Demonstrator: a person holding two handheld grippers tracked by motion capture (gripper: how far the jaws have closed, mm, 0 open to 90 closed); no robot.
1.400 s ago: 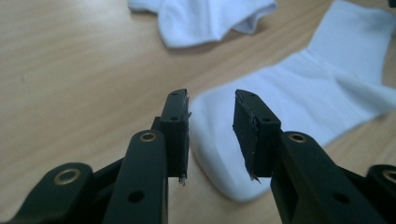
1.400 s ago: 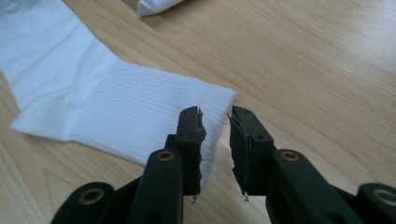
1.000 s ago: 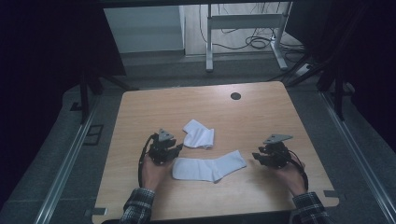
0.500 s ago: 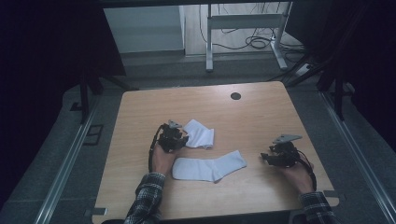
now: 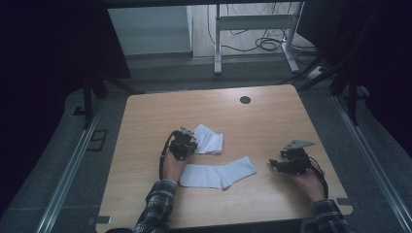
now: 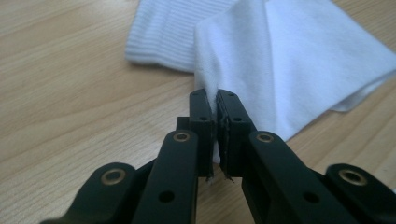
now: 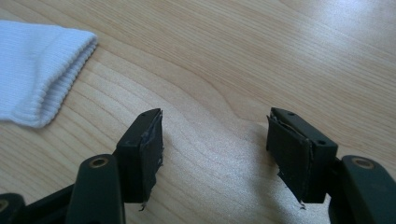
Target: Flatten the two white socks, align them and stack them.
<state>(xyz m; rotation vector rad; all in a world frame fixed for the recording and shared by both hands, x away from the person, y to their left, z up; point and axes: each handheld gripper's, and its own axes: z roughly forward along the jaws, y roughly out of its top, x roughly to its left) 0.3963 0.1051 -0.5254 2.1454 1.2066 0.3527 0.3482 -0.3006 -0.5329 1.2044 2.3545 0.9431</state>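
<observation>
Left gripper [image 6: 215, 140] has its jaws pinched on an edge of the folded white cotton sock [image 6: 299, 65], probably to lift or unfold it. Right gripper [image 7: 215, 154], jaws apart, hovers over the light wooden table [image 5: 272, 121] just beside the flat white ribbed sock [image 5: 218, 173], seemingly ready for its cuff.

A white cotton sock, folded over [image 5: 209, 142], lies near the middle of the table; its left edge is pinched up, the ribbed cuff [image 6: 161, 35] flat behind. A second white ribbed sock [image 5: 217, 174] lies stretched flat nearer, cuff [image 7: 35, 70] to the right.
</observation>
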